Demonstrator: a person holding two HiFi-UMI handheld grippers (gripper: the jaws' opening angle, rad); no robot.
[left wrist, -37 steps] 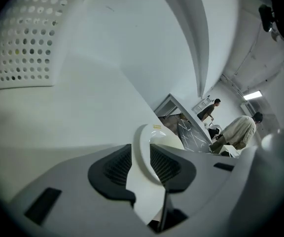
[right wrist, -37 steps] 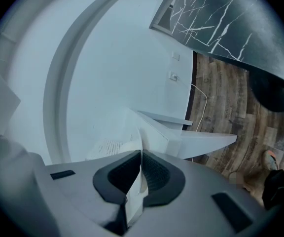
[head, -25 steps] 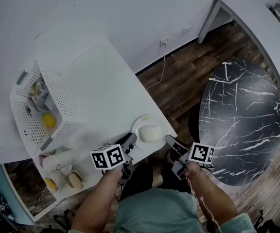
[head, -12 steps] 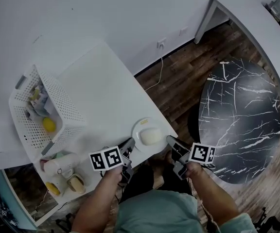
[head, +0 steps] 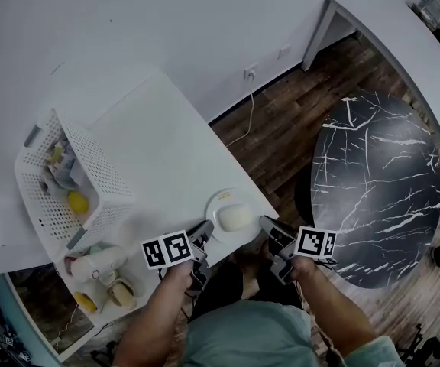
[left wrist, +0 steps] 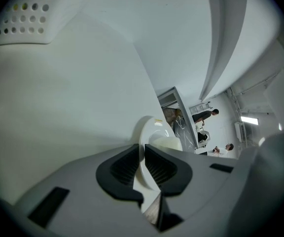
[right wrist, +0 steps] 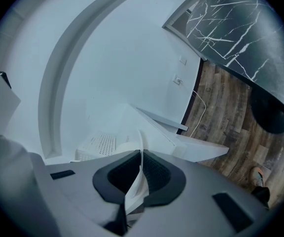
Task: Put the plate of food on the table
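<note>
A white plate (head: 220,202) with a pale bun-like piece of food (head: 236,217) sits at the near corner of the white table (head: 159,140). My left gripper (head: 207,228) is at the plate's left rim. In the left gripper view the plate (left wrist: 149,130) stands edge-on between the pads of the left gripper (left wrist: 143,164), which touch it while the jaws are opening. The food (left wrist: 167,143) shows just beyond. My right gripper (head: 266,222) holds the opposite rim. The right gripper view has the right gripper (right wrist: 141,174) shut on the thin plate rim (right wrist: 140,149).
A white perforated basket (head: 67,182) with small items stands at the table's left. Below it a shelf holds cups (head: 98,262). A round black marble table (head: 380,197) stands on the wood floor to the right. A white desk (head: 388,29) is far right.
The plate and both grippers stay at the table's near corner. The left gripper's jaws have come in onto the plate's rim. The head view has shifted slightly.
</note>
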